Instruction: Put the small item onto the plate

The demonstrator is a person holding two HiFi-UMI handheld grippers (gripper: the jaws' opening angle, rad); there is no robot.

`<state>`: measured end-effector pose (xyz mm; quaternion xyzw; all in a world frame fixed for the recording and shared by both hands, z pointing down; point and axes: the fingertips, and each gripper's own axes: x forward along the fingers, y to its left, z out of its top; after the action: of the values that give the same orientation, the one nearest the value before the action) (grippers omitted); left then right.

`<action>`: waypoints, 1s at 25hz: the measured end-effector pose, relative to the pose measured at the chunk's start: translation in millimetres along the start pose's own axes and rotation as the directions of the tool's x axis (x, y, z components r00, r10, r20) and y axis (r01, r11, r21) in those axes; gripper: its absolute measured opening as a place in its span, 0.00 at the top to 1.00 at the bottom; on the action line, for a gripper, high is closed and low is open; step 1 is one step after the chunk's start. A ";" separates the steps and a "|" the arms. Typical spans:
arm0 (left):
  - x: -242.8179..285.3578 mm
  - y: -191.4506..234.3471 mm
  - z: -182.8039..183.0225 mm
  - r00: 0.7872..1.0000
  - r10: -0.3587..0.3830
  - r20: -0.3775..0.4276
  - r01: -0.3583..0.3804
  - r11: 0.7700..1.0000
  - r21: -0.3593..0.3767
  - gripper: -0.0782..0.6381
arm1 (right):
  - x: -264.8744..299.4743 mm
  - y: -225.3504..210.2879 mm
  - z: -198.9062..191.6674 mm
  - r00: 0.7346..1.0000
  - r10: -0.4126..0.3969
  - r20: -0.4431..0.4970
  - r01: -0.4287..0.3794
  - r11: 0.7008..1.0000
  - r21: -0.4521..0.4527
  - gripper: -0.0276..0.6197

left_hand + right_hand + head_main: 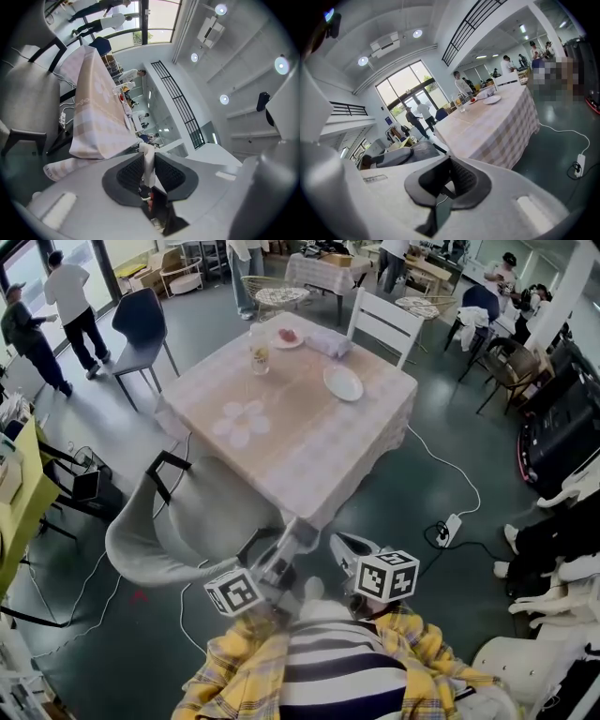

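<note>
The left gripper (146, 157) is closed on a small white item (148, 165), which stands upright between its pads. The plate (343, 383) lies well ahead, on the far right part of the table (309, 448). It seems slightly nearer to the right gripper (449, 164), whose jaws are together and empty.
</note>
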<state>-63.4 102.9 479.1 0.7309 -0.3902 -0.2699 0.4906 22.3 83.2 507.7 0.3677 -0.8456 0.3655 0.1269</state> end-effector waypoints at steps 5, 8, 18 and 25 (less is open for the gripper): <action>20.1 4.0 11.9 1.000 0.024 -0.002 -0.024 1.000 -0.003 0.80 | 10.8 -11.6 15.7 1.000 0.010 -0.009 -0.010 1.000 0.003 0.96; 33.4 6.3 18.1 1.000 0.023 -0.001 -0.023 1.000 0.008 0.80 | 16.9 -20.1 27.4 1.000 0.012 -0.003 -0.012 1.000 0.010 0.96; 68.3 5.6 35.9 1.000 0.004 0.025 -0.004 1.000 0.002 0.80 | 33.1 -40.0 53.8 1.000 0.021 0.011 -0.021 1.000 0.003 0.96; 72.5 16.3 50.2 1.000 -0.001 -0.010 0.001 1.000 -0.005 0.80 | 48.7 -35.7 55.5 1.000 0.006 0.015 -0.006 1.000 0.022 0.96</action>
<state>-67.6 13.4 474.7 0.7312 -0.3866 -0.2675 0.4943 17.0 1.4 511.1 0.3693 -0.8436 0.3723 0.1157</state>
